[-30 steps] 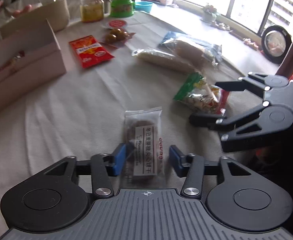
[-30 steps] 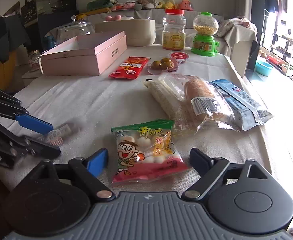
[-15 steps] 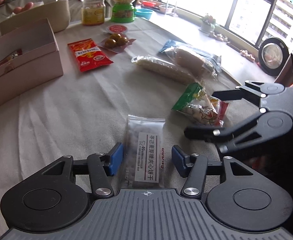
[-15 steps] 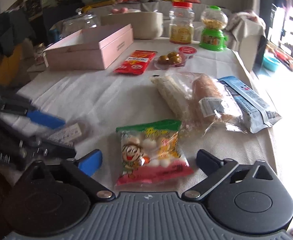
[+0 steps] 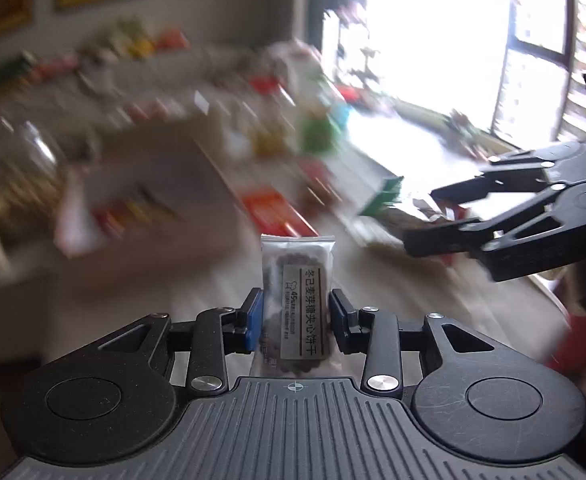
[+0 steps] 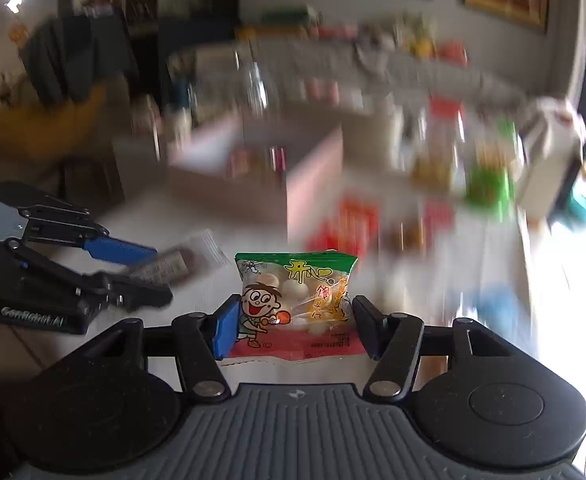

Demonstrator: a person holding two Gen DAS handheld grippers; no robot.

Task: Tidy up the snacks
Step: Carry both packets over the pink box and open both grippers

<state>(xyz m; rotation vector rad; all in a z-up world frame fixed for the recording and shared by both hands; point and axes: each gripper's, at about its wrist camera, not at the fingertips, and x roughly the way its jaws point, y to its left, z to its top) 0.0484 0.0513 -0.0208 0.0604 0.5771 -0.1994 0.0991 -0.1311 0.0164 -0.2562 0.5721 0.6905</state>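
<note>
Glossy wrappers, matt black tools

The biscuit packet [image 5: 297, 292] is showing clear, shiny film with a matt grey label; the green-topped snack bag [image 6: 296, 304] is gleaming like plastic; the left gripper [image 5: 295, 316] is looking matt black, ribbed, with bright metal rivets.

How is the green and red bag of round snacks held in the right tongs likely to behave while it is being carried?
The snack bag is thin crinkly film, so it will probably flex rather than stay stiff. The right tongs pinch only its lower part, so the top may flop. Its puffy round contents look light, but hard squeezing might crush them.
</note>
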